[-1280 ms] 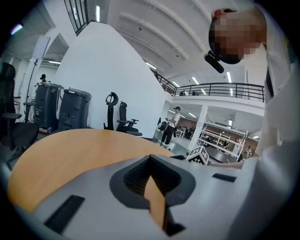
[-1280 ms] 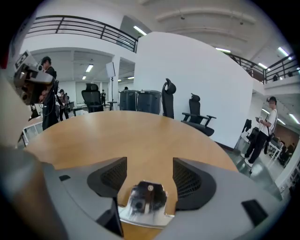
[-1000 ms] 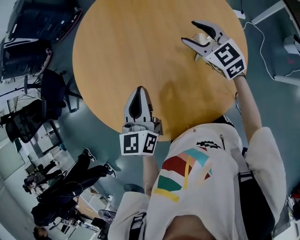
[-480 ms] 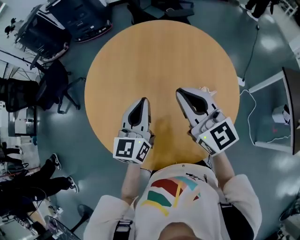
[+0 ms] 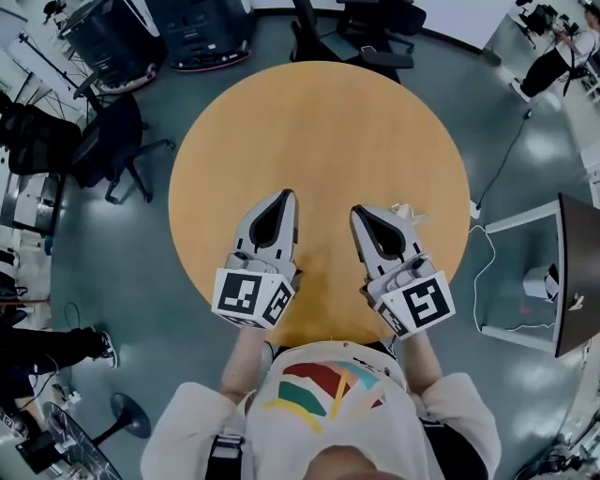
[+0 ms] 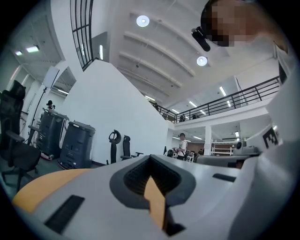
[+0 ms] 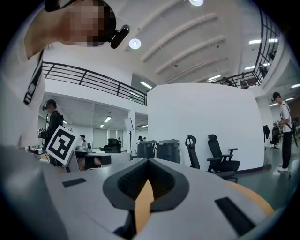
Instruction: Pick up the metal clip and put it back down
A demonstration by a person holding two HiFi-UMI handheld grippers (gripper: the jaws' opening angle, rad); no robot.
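A small pale metal clip (image 5: 410,215) lies on the round wooden table (image 5: 319,122), just right of my right gripper's jaws. My right gripper (image 5: 357,211) rests on the table near its front edge, shut and empty, its tips apart from the clip. To its left my left gripper (image 5: 286,195) lies parallel to it, also shut with nothing in it. In the left gripper view the left gripper (image 6: 151,160) has its jaws closed to a thin slit. The right gripper (image 7: 148,162) looks the same in its own view. The clip shows in neither gripper view.
Office chairs (image 5: 117,155) and black equipment cases (image 5: 202,28) stand on the floor beyond the table's far left. A desk (image 5: 562,272) with a white cable (image 5: 487,244) is at the right. A person (image 5: 548,66) stands at the far right. Both grippers lie near the table's front rim.
My right gripper stood open at the clip near the table's right side. It has shut empty and drawn back beside the left gripper. The clip stays on the table. The head view swung.
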